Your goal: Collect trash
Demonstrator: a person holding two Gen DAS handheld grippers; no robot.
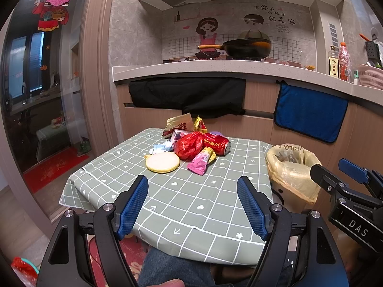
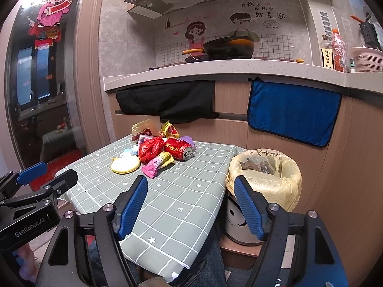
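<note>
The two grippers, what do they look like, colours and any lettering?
Both the left gripper and right gripper have black frames with silver pivot bolts and blue, finely ribbed pads on the jaws. Seen side-on, one body reads "DAS", the other "GenRobot.AI". Blue denim shows below.

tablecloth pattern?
Grey-green tablecloth with a white grid, small white hearts, stars and arrows in the squares. Clearest in the left wrist view.

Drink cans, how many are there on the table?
1. A red can lies on its side at the right of the trash pile, open top toward the bin. Others may be hidden under the wrappers.
</note>
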